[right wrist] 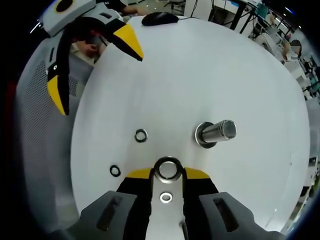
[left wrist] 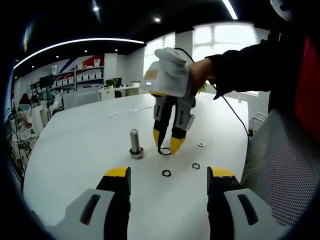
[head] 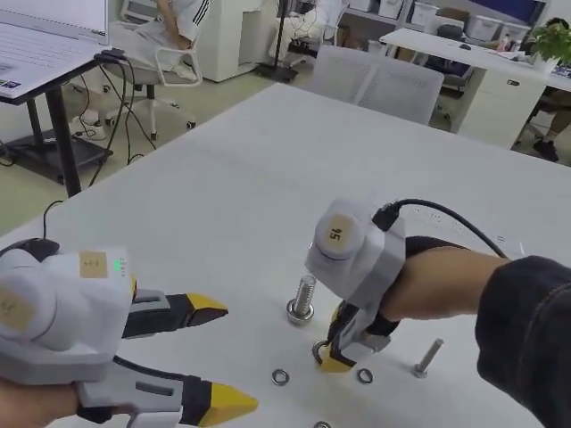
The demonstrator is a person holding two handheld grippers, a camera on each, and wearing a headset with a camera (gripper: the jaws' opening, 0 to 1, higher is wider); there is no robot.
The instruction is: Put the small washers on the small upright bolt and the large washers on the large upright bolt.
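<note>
The large upright bolt (head: 303, 299) (left wrist: 134, 144) (right wrist: 216, 133) stands mid-table. My right gripper (head: 335, 359) (left wrist: 167, 144) (right wrist: 168, 172) points down just right of it, shut on a large washer (head: 318, 349) (left wrist: 164, 150) (right wrist: 168, 169) held close to the table surface. A smaller bolt (head: 428, 356) stands further right. Loose washers (head: 280, 377) (head: 365, 376) (left wrist: 166, 173) (left wrist: 196, 165) (right wrist: 141, 135) (right wrist: 115, 170) lie on the table around the right gripper. My left gripper (head: 223, 357) (left wrist: 169, 175) (right wrist: 92, 67) hovers at the near left, open with nothing in it.
The white table (head: 223, 196) stretches away beyond the bolts. A black mouse (head: 31, 247) (right wrist: 159, 18) lies at its left edge. A grey chair (head: 379, 85) stands at the far end, with a desk and a seated person (head: 174, 27) beyond.
</note>
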